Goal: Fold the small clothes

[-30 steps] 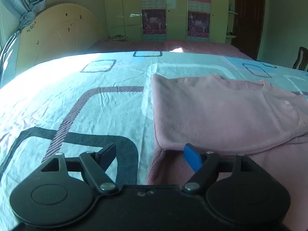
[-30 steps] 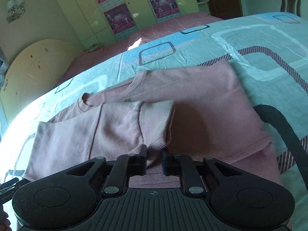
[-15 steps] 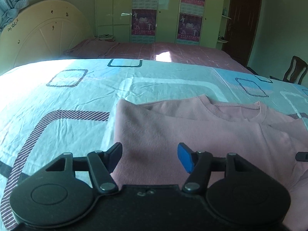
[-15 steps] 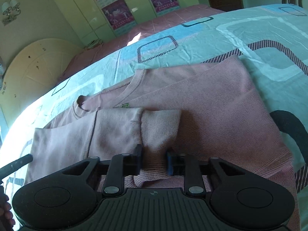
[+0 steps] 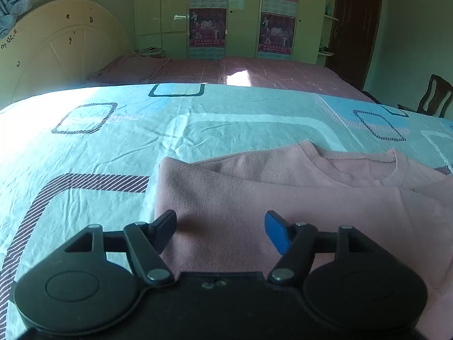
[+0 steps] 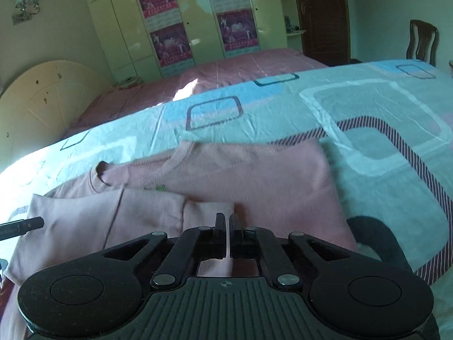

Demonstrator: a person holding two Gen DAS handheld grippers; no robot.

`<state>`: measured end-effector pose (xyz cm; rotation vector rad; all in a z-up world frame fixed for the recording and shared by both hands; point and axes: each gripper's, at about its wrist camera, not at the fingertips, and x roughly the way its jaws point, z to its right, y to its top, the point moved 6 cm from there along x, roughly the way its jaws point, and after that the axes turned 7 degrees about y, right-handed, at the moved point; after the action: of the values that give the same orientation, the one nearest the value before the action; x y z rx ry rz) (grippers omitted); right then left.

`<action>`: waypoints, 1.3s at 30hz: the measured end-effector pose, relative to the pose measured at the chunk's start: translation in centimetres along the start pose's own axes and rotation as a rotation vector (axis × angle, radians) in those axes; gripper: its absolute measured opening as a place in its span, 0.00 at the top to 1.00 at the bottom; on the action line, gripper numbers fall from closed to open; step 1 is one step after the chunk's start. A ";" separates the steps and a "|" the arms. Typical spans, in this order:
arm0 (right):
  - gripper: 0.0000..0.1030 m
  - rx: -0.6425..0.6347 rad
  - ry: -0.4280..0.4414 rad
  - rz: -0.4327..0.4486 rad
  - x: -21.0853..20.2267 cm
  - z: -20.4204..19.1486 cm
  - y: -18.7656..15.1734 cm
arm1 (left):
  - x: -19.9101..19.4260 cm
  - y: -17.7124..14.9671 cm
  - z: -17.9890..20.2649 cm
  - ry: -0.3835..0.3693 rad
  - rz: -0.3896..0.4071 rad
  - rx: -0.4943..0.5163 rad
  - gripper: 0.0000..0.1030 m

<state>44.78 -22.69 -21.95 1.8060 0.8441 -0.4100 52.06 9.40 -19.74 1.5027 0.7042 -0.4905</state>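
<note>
A pink long-sleeved sweater (image 5: 283, 198) lies flat on the bed, its sleeves folded in over the body. It also shows in the right wrist view (image 6: 254, 175). My left gripper (image 5: 220, 231) is open and empty, hovering over the sweater's left part near its side edge. My right gripper (image 6: 227, 226) has its jaws nearly together, pinching the ribbed sleeve cuff (image 6: 209, 212) that lies across the chest. The left gripper's tip (image 6: 25, 225) shows at the left edge of the right wrist view.
The bed is covered by a light blue sheet (image 5: 113, 147) with square patterns. Behind it are a second bed with a pink cover (image 5: 254, 70), a cream headboard (image 5: 62, 56), wardrobes with posters (image 5: 208, 14) and a wooden chair (image 5: 433, 96).
My left gripper moved forward from the sweater's hem over its body, staying open. My right gripper opened slightly around the cuff, then closed on it again and rose.
</note>
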 end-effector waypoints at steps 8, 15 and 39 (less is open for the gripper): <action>0.97 -0.072 0.050 -0.064 5.3 -4.0 0.3 | 3.6 1.1 -0.4 0.042 -0.018 -0.012 0.34; 0.90 -0.133 0.028 -0.112 7.0 -3.9 -0.3 | 2.7 1.0 -0.5 0.053 -0.023 -0.010 0.34; 0.45 -0.214 0.063 -0.105 2.9 -7.4 -2.8 | -4.4 -3.3 4.3 -0.031 -0.036 0.019 0.30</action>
<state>43.98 -14.36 -22.74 1.5881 0.9914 -0.3187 47.11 4.46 -19.38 1.4996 0.7048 -0.5481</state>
